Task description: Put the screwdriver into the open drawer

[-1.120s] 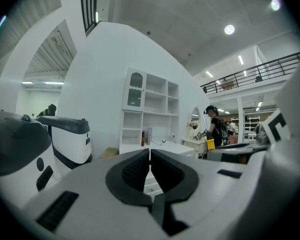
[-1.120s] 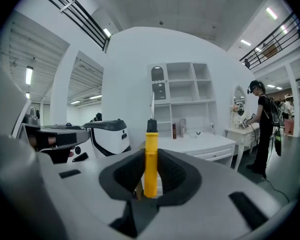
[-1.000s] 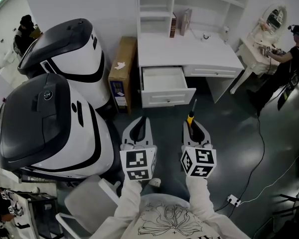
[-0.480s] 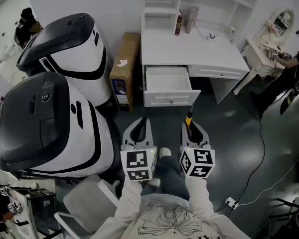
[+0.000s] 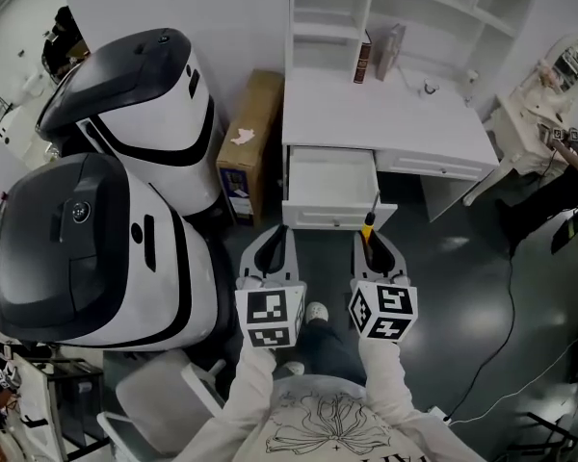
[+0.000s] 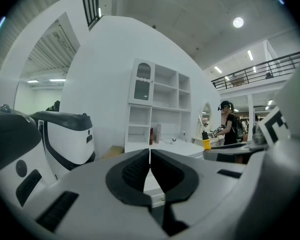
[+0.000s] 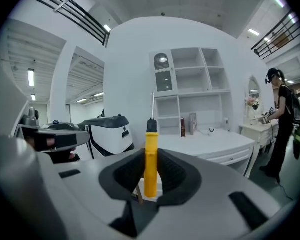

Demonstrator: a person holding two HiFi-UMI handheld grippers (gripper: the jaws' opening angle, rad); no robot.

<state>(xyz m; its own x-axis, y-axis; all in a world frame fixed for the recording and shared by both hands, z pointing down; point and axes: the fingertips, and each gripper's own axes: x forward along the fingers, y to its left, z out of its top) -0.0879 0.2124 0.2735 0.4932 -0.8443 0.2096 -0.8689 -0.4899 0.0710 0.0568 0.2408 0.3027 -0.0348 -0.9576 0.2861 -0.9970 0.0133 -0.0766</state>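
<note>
Nearest, the person's sleeves carry 2 hand-held grippers side by side above the dark floor.

The left hand-held gripper has its jaws clenched together with nothing between them. The right hand-held gripper is clamped on the yellow handle of the screwdriver.

The screwdriver's long axis runs along the jaws. Its metal shaft points forward, away from the person, toward the open drawer. In the head view the shaft tip overlaps the drawer's front right corner, while the handle is held short of the drawer.

Beyond, the drawer stands pulled out from under the white tabletop, which has books upright at its back. A cardboard box stands left of the drawer, beside 2 black-and-white machines.
</note>
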